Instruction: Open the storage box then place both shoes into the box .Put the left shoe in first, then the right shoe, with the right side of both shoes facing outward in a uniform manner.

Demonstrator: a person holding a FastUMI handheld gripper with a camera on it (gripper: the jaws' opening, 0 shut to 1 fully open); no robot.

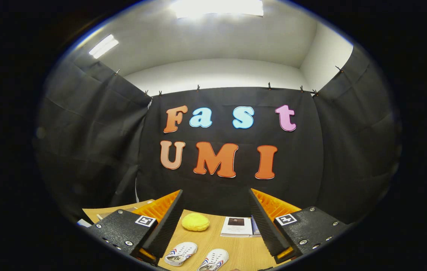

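Two white shoes with red and blue stripes lie side by side on the wooden table, below and between my fingers: one shoe (180, 253) nearer the left finger, the other shoe (214, 259) to its right. My gripper (215, 210) is held well above the table, open, with nothing between its fingers. Only the toe ends of the shoes are in view; their heels are cut off.
A yellow round sponge-like object (195, 221) lies on the table (236, 252) beyond the shoes. A small booklet (237, 226) lies to its right, near the right finger. Black cloth walls stand behind and on both sides.
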